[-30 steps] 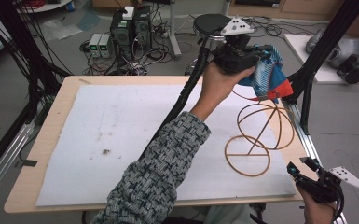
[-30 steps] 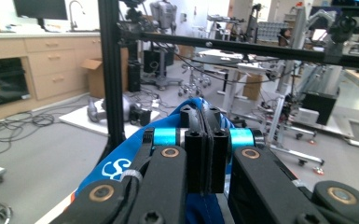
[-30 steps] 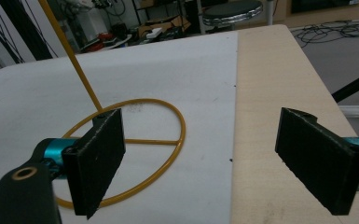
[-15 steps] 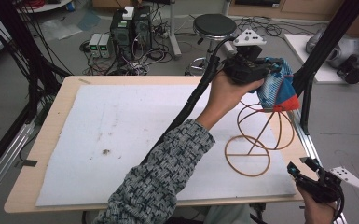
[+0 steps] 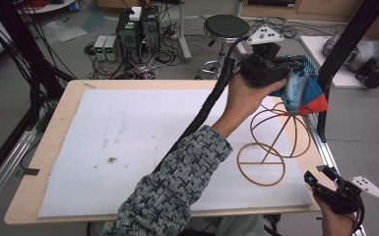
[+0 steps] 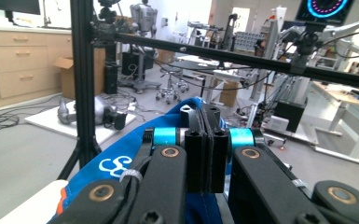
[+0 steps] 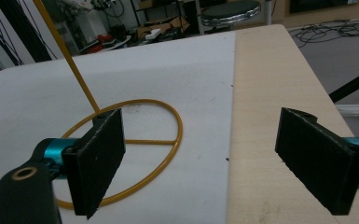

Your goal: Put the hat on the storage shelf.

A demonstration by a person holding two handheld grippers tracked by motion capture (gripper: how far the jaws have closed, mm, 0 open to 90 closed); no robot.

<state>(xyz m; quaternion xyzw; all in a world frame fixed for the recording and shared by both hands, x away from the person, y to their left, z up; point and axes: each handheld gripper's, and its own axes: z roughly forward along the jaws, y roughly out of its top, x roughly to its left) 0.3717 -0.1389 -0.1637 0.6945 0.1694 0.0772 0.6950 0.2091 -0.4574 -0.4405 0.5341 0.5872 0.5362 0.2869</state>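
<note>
From the high view, I see my left gripper (image 5: 295,81) raised above the far right part of the table (image 5: 54,142), its jaws closed tight on a blue cloth with a red edge (image 5: 302,93). The cloth hangs just over the top loop of the yellow wire stand (image 5: 270,142), which stands on the white mat (image 5: 142,142). Compared with a second ago, the left hand (image 5: 241,98) sits a little farther right and higher, and the cloth has swung with it, so the red edge now points to the right of the stand; the stand itself has kept its place. My right gripper (image 5: 320,178) waits off the near right corner of the table, unchanged, jaws wide apart and holding nothing.

In the left gripper view, the two black jaws meet with the blue cloth (image 6: 121,158) pinched between them and draped below.

In the right gripper view, the jaws stand wide open over the table edge (image 7: 270,116), with the stand's round base (image 7: 168,144) lying on the mat beyond the left jaw.
</note>
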